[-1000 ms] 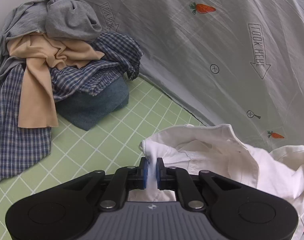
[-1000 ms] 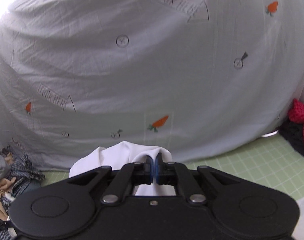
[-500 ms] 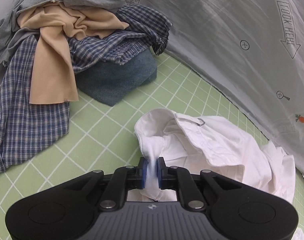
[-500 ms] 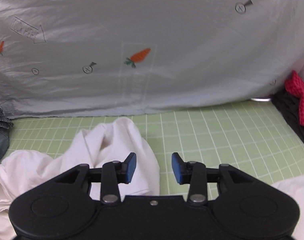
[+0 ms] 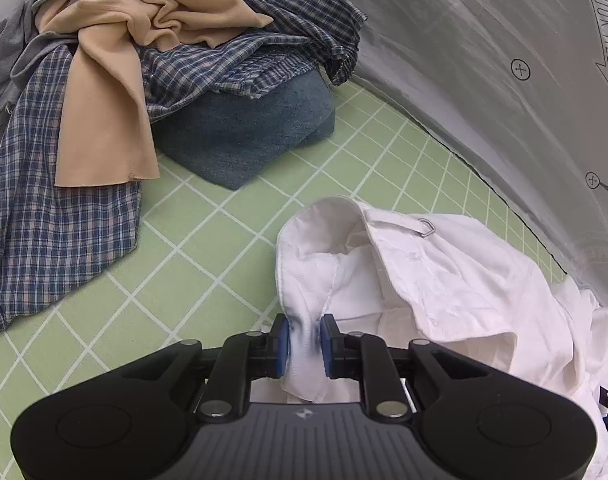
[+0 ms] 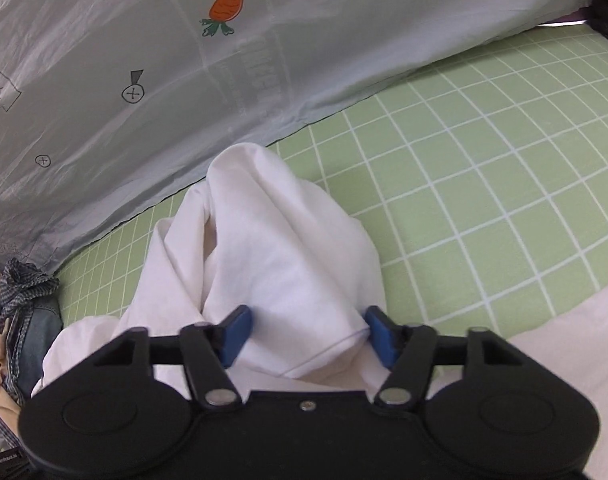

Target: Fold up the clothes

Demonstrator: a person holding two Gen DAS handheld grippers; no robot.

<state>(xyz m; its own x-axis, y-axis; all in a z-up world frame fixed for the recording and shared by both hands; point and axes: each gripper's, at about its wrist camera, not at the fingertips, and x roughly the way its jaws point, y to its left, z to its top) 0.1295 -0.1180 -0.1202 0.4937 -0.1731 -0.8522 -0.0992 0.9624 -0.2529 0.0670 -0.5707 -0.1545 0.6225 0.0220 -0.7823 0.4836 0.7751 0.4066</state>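
Left tongs (image 5: 305,340) pinch the white shirt (image 5: 424,272).

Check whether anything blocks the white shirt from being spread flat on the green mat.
Nothing visible does. The white shirt lies bunched on the green mat, which is bare to its right. The clothes pile sits apart, further left.

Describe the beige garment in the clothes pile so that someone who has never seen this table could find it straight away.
Start at the green grid mat and look to its far left corner, where a heap of unfolded clothes sits. The beige garment drapes over the blue plaid shirt, just under the grey top. It is the only plain, warm-coloured piece there; its neighbours are grey, checked or blue.
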